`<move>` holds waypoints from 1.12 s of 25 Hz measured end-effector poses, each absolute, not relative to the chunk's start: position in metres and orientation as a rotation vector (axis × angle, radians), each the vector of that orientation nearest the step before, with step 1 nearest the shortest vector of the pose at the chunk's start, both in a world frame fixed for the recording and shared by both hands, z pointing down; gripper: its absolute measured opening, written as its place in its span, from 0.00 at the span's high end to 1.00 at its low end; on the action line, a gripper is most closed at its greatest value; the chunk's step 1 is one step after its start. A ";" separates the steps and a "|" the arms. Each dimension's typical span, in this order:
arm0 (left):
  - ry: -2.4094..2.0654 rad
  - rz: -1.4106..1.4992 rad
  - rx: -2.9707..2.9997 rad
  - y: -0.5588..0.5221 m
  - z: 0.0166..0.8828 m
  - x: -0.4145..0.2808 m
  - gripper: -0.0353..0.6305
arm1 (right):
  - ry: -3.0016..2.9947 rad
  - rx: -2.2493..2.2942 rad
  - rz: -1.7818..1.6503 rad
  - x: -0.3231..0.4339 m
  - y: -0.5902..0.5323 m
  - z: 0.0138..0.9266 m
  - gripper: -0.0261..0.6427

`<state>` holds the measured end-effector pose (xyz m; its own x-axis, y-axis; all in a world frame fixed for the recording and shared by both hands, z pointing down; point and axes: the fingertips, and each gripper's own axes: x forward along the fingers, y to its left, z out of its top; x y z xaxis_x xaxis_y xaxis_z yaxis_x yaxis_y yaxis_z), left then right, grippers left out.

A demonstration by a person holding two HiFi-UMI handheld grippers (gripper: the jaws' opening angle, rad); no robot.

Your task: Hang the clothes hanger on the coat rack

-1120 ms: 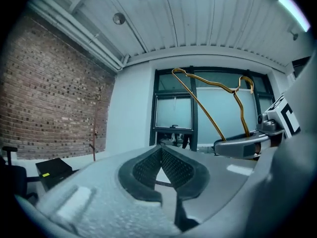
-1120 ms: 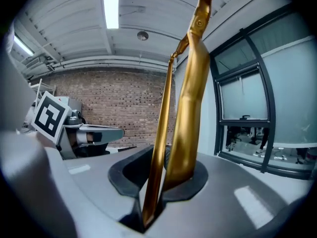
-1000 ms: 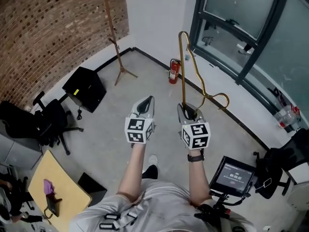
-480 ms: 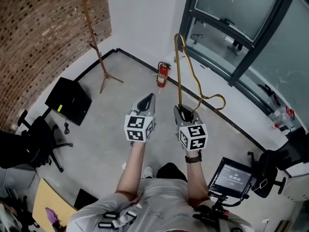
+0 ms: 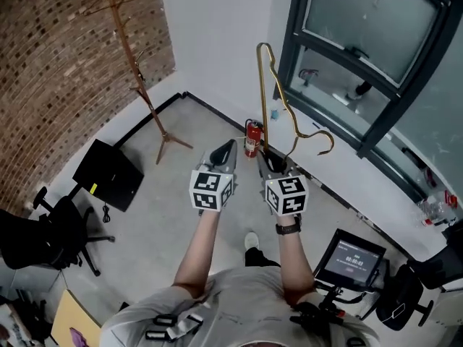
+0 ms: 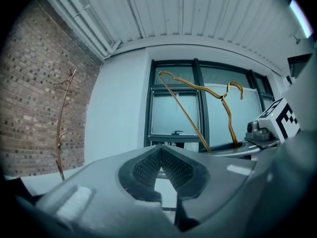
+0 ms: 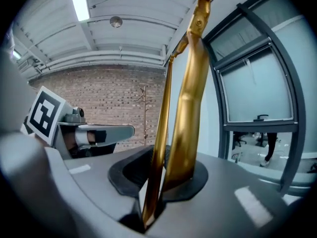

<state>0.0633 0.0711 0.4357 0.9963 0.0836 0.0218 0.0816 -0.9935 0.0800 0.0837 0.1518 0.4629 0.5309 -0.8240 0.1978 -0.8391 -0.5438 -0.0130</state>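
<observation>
The gold hanger stands upright, pinched at one end by the right tool. The left tool is pressed together and empty. The coat rack stands well apart by the brick wall, so the hanging is not yet done.

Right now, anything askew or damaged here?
Nothing is spilled or damaged. One oddity: the gold clothes hanger stands on end, pinched at one corner in the right claw rather than hanging level. The coat rack stands upright by the brick wall.
</observation>
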 end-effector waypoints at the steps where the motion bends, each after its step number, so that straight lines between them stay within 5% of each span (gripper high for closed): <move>1: 0.122 0.013 3.088 0.066 0.425 0.079 0.95 | -1.489 2.673 0.262 0.100 0.142 0.457 0.87; 28: -0.155 0.151 3.044 -0.145 0.484 0.333 0.95 | -1.689 2.526 0.495 0.368 -0.064 0.525 0.87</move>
<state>0.3333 -0.1449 0.4840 0.9900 -0.0964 0.1034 -0.1053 -0.9908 0.0845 0.3684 -0.0641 0.5248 0.3470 -0.8893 0.2979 -0.9095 -0.3966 -0.1247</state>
